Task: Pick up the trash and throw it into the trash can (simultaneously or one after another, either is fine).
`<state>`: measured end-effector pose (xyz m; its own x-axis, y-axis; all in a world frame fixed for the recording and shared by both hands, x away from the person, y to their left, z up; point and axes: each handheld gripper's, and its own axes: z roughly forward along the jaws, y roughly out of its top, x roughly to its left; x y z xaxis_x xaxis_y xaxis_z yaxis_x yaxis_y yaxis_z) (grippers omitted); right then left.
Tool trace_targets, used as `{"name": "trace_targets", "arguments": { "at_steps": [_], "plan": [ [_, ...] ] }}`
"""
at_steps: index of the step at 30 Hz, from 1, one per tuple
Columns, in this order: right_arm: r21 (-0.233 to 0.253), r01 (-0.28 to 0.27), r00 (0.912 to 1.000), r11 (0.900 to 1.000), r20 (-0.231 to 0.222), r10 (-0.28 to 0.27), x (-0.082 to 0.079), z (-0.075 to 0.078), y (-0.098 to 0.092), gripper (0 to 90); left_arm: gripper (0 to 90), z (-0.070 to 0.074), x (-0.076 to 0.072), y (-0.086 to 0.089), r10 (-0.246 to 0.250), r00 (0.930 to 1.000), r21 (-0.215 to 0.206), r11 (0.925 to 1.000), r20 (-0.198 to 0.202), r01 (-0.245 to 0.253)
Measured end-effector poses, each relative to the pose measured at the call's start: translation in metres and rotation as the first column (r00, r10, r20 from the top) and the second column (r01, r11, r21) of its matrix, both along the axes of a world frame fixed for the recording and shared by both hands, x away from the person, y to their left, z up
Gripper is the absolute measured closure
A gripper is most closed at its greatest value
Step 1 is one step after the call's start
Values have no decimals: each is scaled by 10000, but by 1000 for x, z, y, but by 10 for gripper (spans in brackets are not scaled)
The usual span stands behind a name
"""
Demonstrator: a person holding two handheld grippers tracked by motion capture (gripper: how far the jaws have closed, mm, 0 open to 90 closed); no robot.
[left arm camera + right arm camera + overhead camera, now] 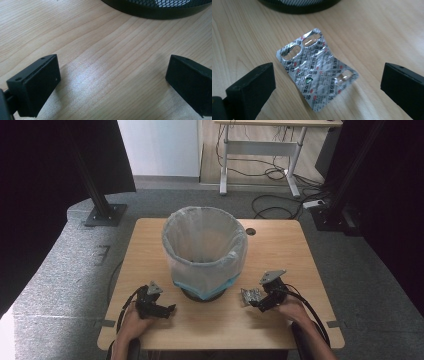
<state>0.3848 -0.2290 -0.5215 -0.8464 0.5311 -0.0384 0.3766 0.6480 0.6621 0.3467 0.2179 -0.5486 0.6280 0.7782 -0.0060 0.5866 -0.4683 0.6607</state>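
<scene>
A black mesh waste bin (204, 251) lined with a pale plastic bag stands in the middle of the wooden table (150, 240). A crumpled silver blister pack (250, 295) (317, 72) lies flat on the wood to the right of the bin's base. My right gripper (256, 303) (327, 82) rests just behind it, open, the pack lying between and ahead of its jaws without touching them. My left gripper (170, 310) (112, 80) sits on the table left of the bin's base (160, 10), open, with bare wood between its jaws.
A round cable hole (250, 231) is in the table's far right part. Black stands (102, 210) rise at both sides beyond the table. A white desk frame (260, 150) and loose cables (280, 205) are on the floor behind.
</scene>
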Motion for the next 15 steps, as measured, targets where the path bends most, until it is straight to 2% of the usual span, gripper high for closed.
{"name": "trace_targets", "arguments": {
  "at_steps": [10,15],
  "plan": [
    [227,-349,9991,9991,-212,354,8,-15,10,0,0,0,0,0,1,10000,-1,10000,-2,-1],
    [62,-505,9984,9987,-255,506,10,-20,14,23,0,0,0,0,2,10000,0,10000,0,-2]
  ]
}}
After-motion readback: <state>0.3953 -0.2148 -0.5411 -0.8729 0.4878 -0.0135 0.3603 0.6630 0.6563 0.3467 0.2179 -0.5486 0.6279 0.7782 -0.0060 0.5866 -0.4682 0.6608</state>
